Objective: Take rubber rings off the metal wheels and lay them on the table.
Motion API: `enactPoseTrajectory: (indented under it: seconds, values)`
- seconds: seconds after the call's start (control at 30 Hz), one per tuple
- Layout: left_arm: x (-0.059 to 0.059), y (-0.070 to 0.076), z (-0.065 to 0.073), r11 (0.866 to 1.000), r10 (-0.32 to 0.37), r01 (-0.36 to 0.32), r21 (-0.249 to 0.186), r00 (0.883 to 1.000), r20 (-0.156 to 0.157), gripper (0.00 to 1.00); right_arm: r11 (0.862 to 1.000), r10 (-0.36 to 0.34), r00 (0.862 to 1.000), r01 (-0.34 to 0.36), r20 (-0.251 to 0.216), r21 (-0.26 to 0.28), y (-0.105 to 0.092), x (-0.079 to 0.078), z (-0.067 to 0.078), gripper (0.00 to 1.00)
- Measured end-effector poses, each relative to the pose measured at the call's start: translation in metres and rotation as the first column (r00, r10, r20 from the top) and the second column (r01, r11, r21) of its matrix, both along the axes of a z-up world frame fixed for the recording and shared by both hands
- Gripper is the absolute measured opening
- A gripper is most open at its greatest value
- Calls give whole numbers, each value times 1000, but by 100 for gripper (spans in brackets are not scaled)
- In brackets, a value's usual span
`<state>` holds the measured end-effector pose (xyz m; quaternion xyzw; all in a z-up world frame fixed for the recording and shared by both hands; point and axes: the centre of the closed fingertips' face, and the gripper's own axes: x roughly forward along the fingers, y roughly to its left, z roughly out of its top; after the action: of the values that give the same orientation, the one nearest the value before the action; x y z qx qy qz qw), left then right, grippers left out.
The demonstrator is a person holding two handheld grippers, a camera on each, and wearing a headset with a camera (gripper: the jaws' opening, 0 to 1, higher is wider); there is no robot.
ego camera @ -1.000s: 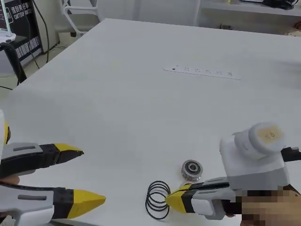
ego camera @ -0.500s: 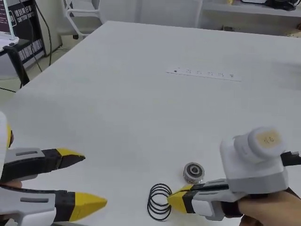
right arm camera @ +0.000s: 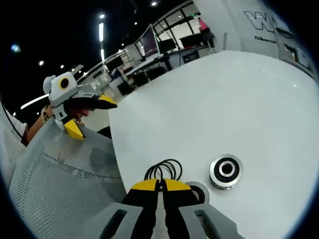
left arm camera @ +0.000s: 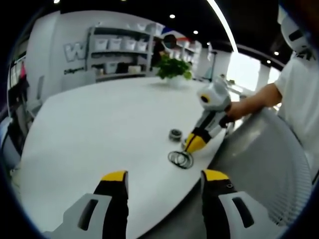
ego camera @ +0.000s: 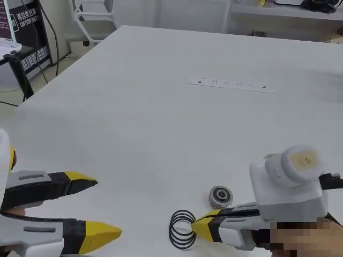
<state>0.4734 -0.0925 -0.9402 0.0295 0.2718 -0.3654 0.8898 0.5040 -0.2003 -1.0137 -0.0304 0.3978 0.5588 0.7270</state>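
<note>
- Table (ego camera: 161,118): white and wide, stretching far ahead of both tongs, with its near edge close under the right tongs. Best to lay rubber well in from that edge.
- Left tongs (ego camera: 109,208): jaws wide apart, holding nothing, well off to the side of the wheel and facing the right tongs across the table corner. Worth bringing in to steady the wheel before any more pulling, and clamping on the metal rather than the rubber.
- Right tongs (ego camera: 194,225): jaws together, tips low at the table and right against the heap of rings. Pinching a loop or merely touching the heap: cannot tell. For a clean release, open gently, then draw straight back without dragging a loop along.
- Wheel (ego camera: 220,196): lying flat just beyond the right tongs' tips and a little to one side, well apart from the left tongs. Dark band around the middle, rubber or shadow, cannot tell. Worth checking before reaching again.
- Rings (ego camera: 181,229): thin black loops overlapping in a small heap at the right tongs' tips, near the wheel but apart from it. Probably limp and springy, so better set down flat than dropped.
</note>
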Motion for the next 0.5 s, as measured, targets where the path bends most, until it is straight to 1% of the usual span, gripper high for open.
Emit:
enactPoseTrajectory:
  seconds: [0.1, 0.2, 0.3, 0.37, 0.5]
  values:
    - [0, 0, 1, 1000, 4, -4, -6, 1000, 1, 60, 1000, -4, 1000, 4, 10, 0, 0, 2, 0, 2]
    - [1, 0, 0, 1000, 6, -6, -9, 1000, -1, 60, 1000, -3, 1000, 3, 11, 2, 1, 2, 1, 3]
    - [0, 0, 0, 1000, 6, -6, -9, 1000, -8, 60, 1000, 11, 999, -11, 34, -2, 1, 1, 2, 5]
    - [0, 0, 0, 1000, 5, -5, -8, 1000, -6, 60, 1000, 16, 999, -16, 47, -9, 1, 3, 2, 5]
    - [0, 0, 0, 1000, 5, -5, -10, 1000, -6, 60, 1000, 13, 999, -13, 52, -5, 1, 5, 4, 5]
